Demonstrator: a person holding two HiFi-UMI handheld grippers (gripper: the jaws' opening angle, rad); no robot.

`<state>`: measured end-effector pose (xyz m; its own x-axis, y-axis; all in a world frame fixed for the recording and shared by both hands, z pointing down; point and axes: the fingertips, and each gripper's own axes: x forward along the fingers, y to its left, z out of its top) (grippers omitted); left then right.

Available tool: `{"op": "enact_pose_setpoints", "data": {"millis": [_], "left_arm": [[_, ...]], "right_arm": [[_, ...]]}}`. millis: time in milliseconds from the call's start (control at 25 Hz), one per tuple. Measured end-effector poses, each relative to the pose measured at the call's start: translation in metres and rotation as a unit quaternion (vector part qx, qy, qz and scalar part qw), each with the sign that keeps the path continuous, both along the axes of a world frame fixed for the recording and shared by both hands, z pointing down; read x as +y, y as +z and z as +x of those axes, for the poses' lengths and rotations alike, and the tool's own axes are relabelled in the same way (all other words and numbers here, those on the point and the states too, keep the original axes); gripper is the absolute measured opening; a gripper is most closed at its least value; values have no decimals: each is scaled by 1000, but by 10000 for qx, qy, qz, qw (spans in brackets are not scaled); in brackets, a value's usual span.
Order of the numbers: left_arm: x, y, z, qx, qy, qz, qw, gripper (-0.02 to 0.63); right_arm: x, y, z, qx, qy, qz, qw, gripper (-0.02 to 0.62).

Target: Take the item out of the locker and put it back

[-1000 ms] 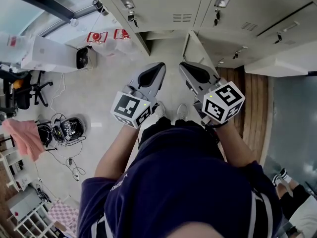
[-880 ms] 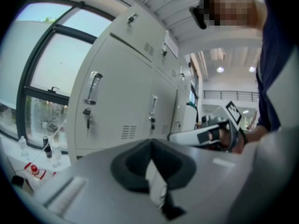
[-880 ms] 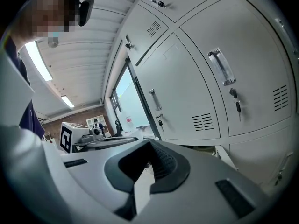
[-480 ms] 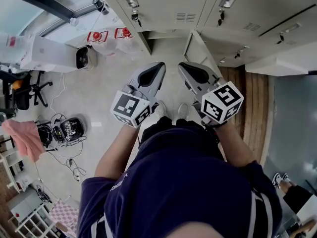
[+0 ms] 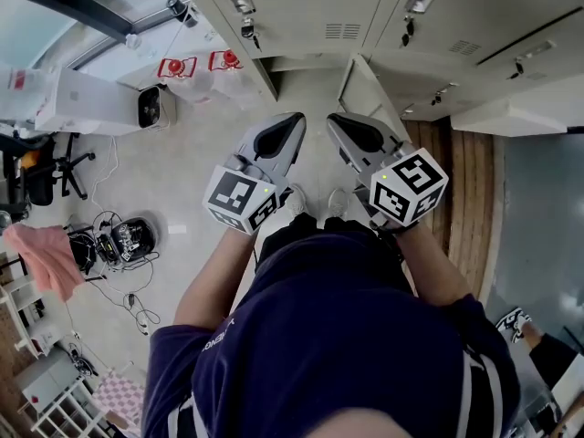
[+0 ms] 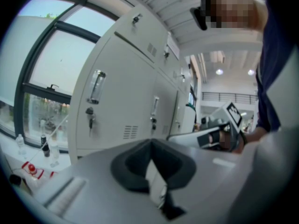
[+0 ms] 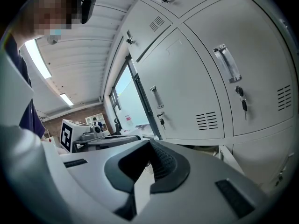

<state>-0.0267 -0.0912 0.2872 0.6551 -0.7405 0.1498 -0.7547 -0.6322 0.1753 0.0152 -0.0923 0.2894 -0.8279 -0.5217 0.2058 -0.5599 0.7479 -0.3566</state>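
I stand before a bank of grey lockers [image 5: 338,7]. One low locker door [image 5: 370,85] stands ajar, seen edge-on; its inside and any item are hidden. My left gripper [image 5: 294,119] and right gripper [image 5: 336,119] are held side by side at waist height, pointing at the lockers. Both are shut and empty. In the left gripper view the jaws [image 6: 150,142] meet in front of closed doors [image 6: 126,101] with keys in the locks. Closed doors [image 7: 201,83] also fill the right gripper view beyond the shut tips [image 7: 150,142].
On the floor at left lie a white box [image 5: 100,103], plastic bags with red print [image 5: 196,69], a tangle of cables [image 5: 123,240], a pink cloth [image 5: 46,258] and an office chair [image 5: 41,167]. A wooden bench [image 5: 465,190] runs along the right. Another person's shoe [image 5: 511,322] shows at lower right.
Both grippers have kept still and shut. Only the other person's feet at the lower right edge have shifted.
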Motion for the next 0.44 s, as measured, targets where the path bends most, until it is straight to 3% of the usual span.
{"op": "enact_pose_setpoints", "data": {"millis": [440], "left_arm": [[-4,4,-1,-2,-5,-37,10000,3]], "right_arm": [[-2,5,-3,24,-56,-38,10000,7]]}}
